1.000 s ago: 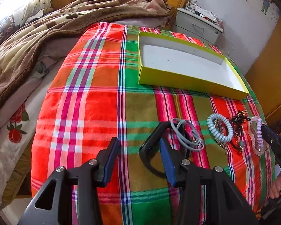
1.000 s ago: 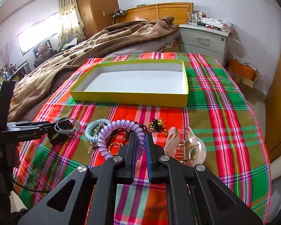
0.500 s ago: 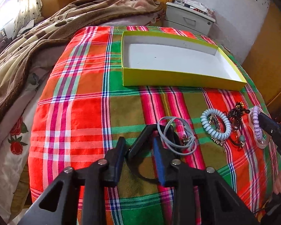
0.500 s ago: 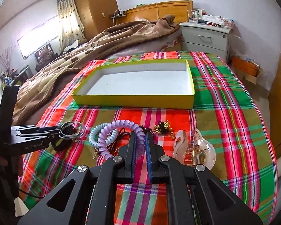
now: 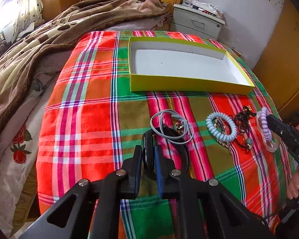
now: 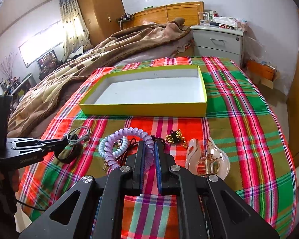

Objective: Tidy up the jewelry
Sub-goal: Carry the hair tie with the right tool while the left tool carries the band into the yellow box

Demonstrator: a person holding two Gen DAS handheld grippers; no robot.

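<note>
My left gripper (image 5: 148,155) is shut on a black bangle (image 5: 149,139) that lies on the plaid cloth with a grey cord loop (image 5: 170,126) draped over it. My right gripper (image 6: 149,149) is shut on a purple coil hair tie (image 6: 127,137), lifted a little off the cloth; it shows in the left wrist view (image 5: 266,126) too. A pale blue coil hair tie (image 5: 220,127), dark bead strings (image 5: 243,117), a gold bead cluster (image 6: 175,136) and a clear hair claw (image 6: 208,159) lie between the grippers. The empty yellow-green box (image 6: 143,109) stands behind them.
The plaid cloth (image 5: 79,119) covers the foot of a bed. A brown blanket (image 5: 39,45) is heaped to the left. A grey nightstand (image 6: 219,41) stands at the back right, with a wooden wardrobe (image 5: 289,59) along the right.
My left gripper has closed from wide open onto the black bangle. My right gripper has stayed shut on the purple hair tie and raised it slightly.
</note>
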